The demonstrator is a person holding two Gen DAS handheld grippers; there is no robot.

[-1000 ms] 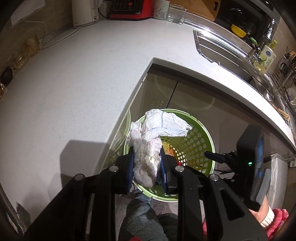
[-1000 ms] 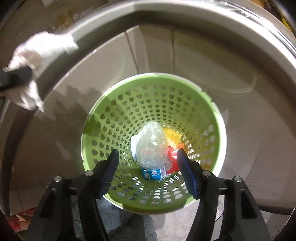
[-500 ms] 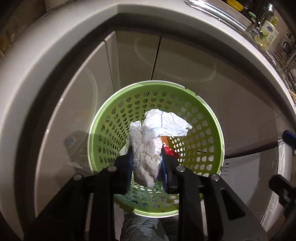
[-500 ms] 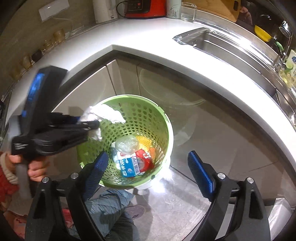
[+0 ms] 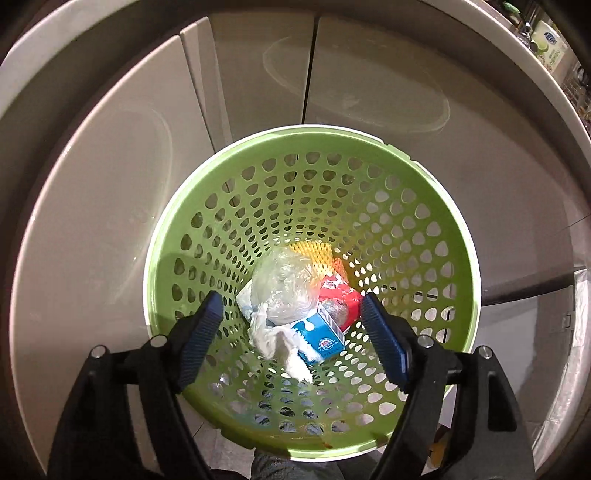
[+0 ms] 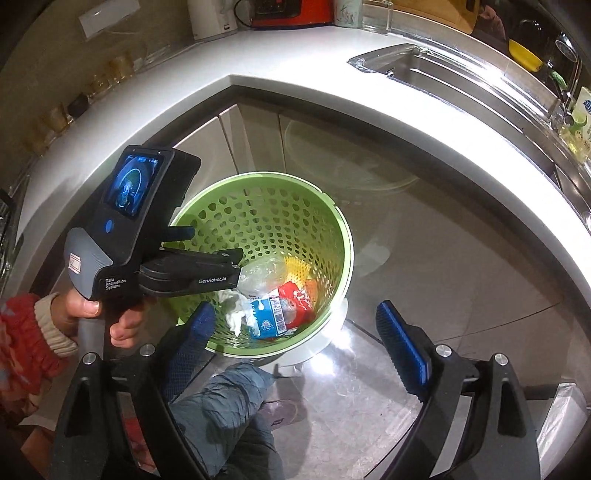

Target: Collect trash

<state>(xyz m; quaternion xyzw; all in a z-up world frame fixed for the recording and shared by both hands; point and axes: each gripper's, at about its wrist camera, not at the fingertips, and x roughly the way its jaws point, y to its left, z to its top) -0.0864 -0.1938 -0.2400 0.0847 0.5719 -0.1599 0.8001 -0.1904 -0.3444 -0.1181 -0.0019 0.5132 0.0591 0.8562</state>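
A green perforated basket (image 5: pixel 369 177) stands on the floor by the cabinets; it also shows in the right wrist view (image 6: pixel 258 206). Inside lie a crumpled white tissue (image 5: pixel 277 339), a clear plastic bag (image 5: pixel 284 284), a blue-and-white milk carton (image 5: pixel 325 336), a red packet (image 5: pixel 336 291) and a yellow net (image 5: pixel 314 251). My left gripper (image 5: pixel 291 328) is open and empty right over the basket. In the right wrist view the left gripper's body (image 6: pixel 192 273) reaches over the rim. My right gripper (image 6: pixel 295 325) is open and empty, higher up in front of the basket.
A white L-shaped counter (image 6: pixel 295 88) wraps around above the basket, with a steel sink (image 6: pixel 461 74) at right and a red appliance (image 6: pixel 291 11) at the back. Beige cabinet doors (image 5: pixel 258 74) stand behind the basket. The person's leg (image 6: pixel 225 406) is below.
My left gripper opened and the white tissue dropped into the basket onto the other trash. My right gripper stayed open and shifted slightly.
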